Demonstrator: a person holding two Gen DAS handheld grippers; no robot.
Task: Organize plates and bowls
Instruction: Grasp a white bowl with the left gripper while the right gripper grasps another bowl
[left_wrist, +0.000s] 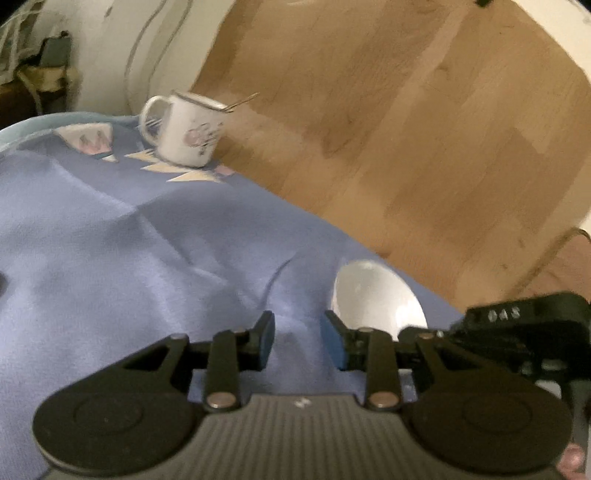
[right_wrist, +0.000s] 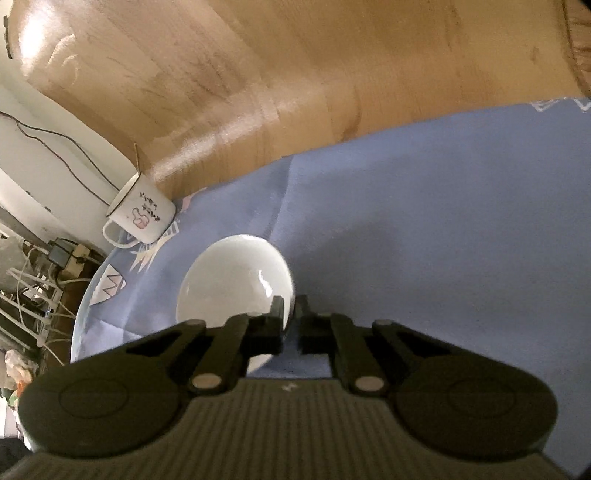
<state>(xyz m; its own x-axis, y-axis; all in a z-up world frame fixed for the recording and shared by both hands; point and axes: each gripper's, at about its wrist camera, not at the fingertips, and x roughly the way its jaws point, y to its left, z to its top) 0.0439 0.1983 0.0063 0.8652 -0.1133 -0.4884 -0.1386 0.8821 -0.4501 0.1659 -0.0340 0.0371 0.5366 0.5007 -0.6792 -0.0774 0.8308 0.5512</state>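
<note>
Two views look along hand-held grippers over a table covered with a soft lavender-blue cloth (right_wrist: 443, 229) that has pale triangle patterns near its edge. Beyond the table lies a light wooden floor (left_wrist: 406, 129).

The right gripper (right_wrist: 290, 314) has its two black fingers pinched closed on the near rim of a glossy white ceramic bowl (right_wrist: 232, 280). One finger sits inside the rim and the other outside it. The bowl rests on or just above the cloth, near the table's edge; whether it is lifted cannot be told.

The left gripper (left_wrist: 297, 339) hangs over bare cloth with its blue-padded fingers (left_wrist: 266, 343) partly apart and nothing between them. In its view the same white bowl (left_wrist: 373, 295) appears just beyond its right-hand finger, close but apart from it, with the black body of the right gripper beside it.

A white enamel mug with a pink cartoon print (right_wrist: 142, 214) stands upright at the far corner of the table, well apart from the bowl. A thin utensil handle (left_wrist: 242, 101) pokes out of it.

As a judgement, the tidying looks to be at an early or middle stage: one bowl is gripped but not yet set anywhere. No plates, stack or rack are visible, so what is finished and where the bowl belongs cannot be told.
</note>
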